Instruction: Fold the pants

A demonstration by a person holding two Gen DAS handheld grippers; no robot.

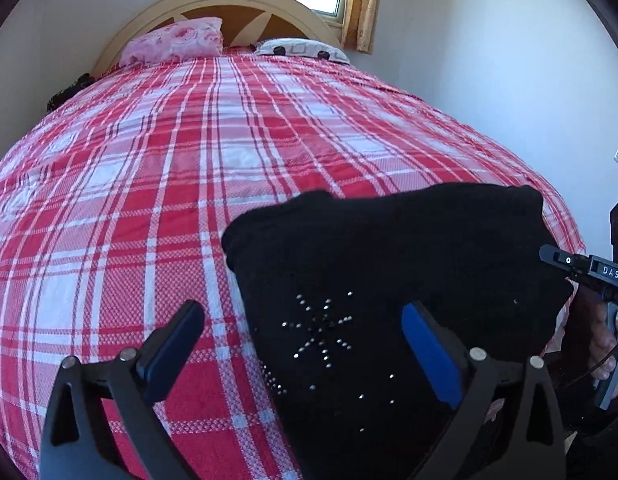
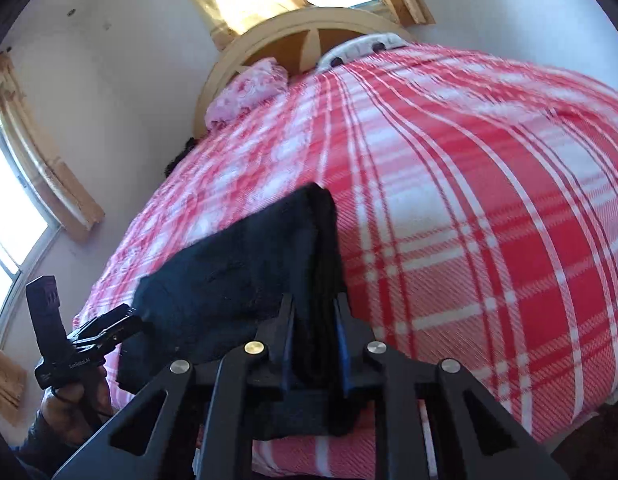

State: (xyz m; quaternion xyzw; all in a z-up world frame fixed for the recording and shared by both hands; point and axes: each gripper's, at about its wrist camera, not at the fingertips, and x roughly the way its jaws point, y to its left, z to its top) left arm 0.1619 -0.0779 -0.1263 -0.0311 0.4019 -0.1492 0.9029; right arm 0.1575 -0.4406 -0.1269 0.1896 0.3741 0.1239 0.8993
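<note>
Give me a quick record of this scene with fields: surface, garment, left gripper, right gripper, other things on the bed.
surface: bed with red and white plaid cover
garment: black pants, folded, lying near the bed's edge, with a small stud pattern
left gripper: open, one finger over the pants, one over the cover, nothing pinched
right gripper: shut on a thick folded edge of the pants
other things: pink pillow and white patterned pillow by the headboard

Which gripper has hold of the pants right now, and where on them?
The right gripper is shut on the black pants, pinching the stacked layers at their right edge. The left gripper is open, holding nothing.
</note>
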